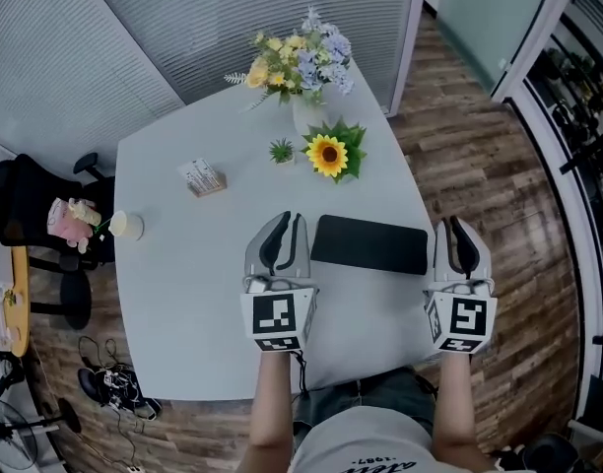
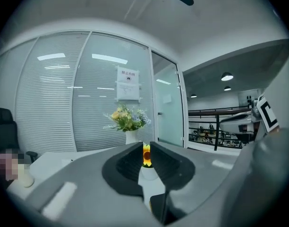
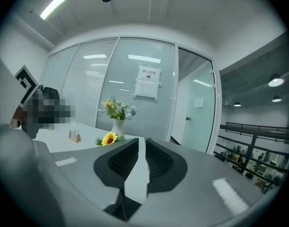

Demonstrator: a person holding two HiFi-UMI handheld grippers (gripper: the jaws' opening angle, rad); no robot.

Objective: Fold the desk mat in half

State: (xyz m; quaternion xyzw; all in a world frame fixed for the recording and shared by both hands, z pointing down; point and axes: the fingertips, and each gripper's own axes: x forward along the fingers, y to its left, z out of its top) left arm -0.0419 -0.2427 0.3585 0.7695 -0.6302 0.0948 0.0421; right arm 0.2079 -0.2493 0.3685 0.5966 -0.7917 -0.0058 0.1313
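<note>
The black desk mat (image 1: 370,244) lies flat on the pale grey table (image 1: 183,294), a small dark rectangle near the front right. My left gripper (image 1: 288,217) hovers just left of the mat's left end, its jaws drawn together with nothing between them. My right gripper (image 1: 451,221) hangs just past the mat's right end, over the table's edge, jaws likewise together and empty. In the left gripper view the left gripper (image 2: 146,145) shows only a thin slit, with the sunflower behind it. The right gripper (image 3: 141,140) shows the same thin slit. Neither gripper view shows the mat.
A white vase of flowers (image 1: 300,67) stands at the table's far edge, with a potted sunflower (image 1: 328,154) and a small green plant (image 1: 281,151) in front of it. A small card box (image 1: 202,177) and a cup (image 1: 127,226) sit to the left. A black chair (image 1: 35,205) stands beyond the left edge.
</note>
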